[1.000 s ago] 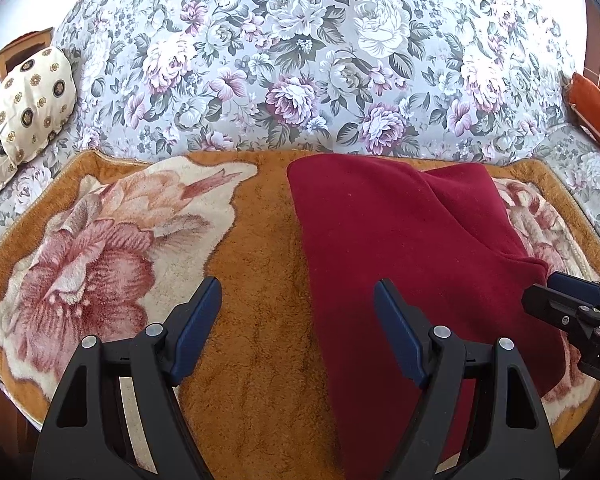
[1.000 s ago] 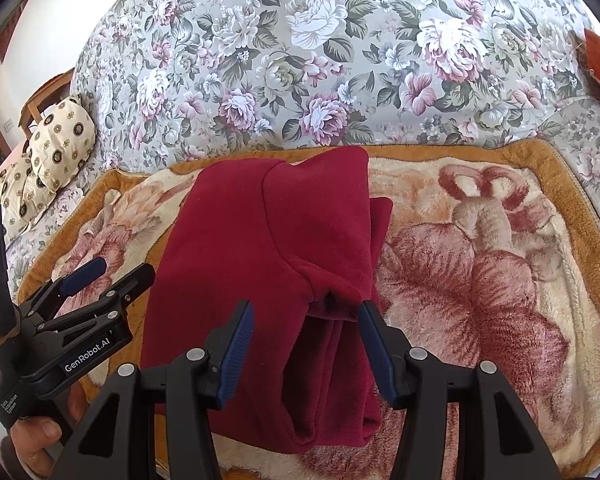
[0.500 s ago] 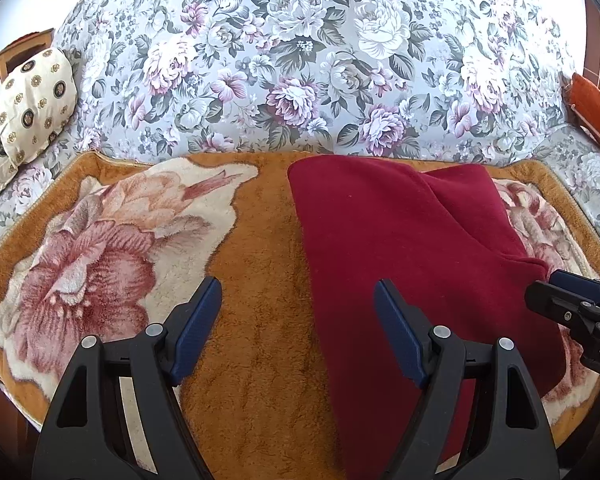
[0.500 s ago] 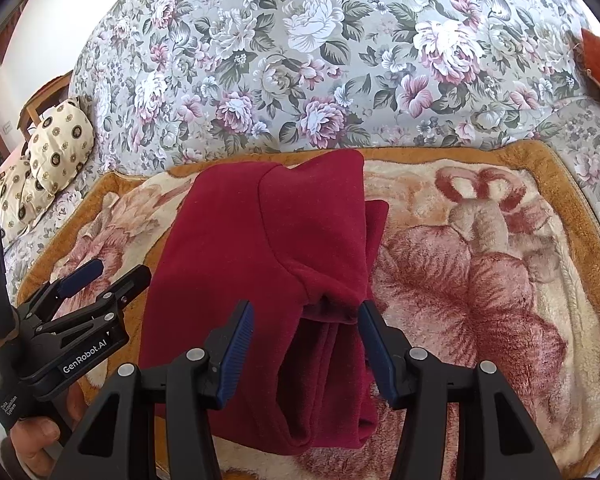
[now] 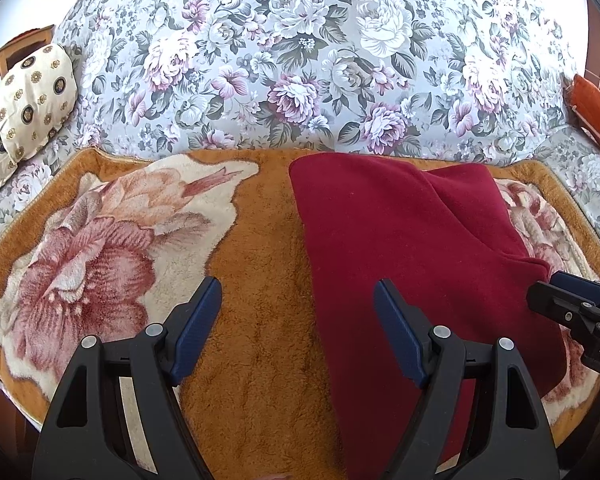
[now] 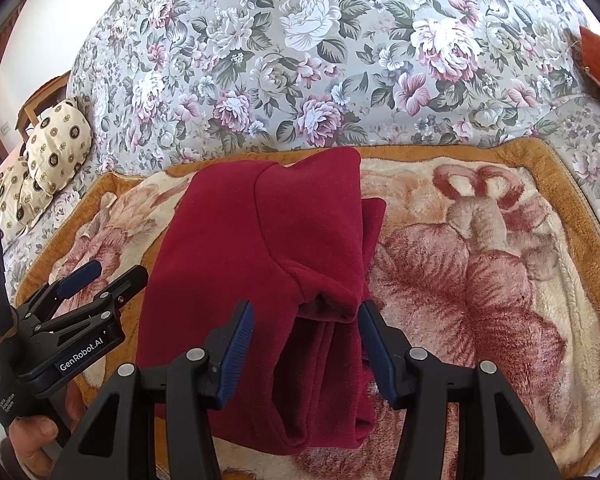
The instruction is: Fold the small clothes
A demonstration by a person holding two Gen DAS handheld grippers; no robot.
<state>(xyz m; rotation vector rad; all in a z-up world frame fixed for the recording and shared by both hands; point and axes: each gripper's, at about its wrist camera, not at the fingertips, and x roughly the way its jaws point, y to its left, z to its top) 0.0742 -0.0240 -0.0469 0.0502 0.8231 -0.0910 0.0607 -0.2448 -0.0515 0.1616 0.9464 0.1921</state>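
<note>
Red garment [image 6: 268,264], partly folded, lies on the plush flower-print blanket [image 5: 260,360], right of centre, long axis running from the near edge toward the far edge by the floral sofa back [image 5: 300,60]. One flap already sits over its right half, loose end bunched near the front. Right gripper [image 6: 306,344] hovers over that bunched end, jaws partly open and straddling the fold, pads not pressing it as far as I can tell. Left gripper [image 5: 298,320] is wide open, holding nothing; its right finger [image 5: 396,332] is above the garment's left edge, the other over bare blanket. Right hand looks nearer the next grab point. Cream patterned cushion [image 5: 32,100] sits well off past the left corner, orange cushion [image 5: 596,108] far right. Nothing blocks either claw.
</note>
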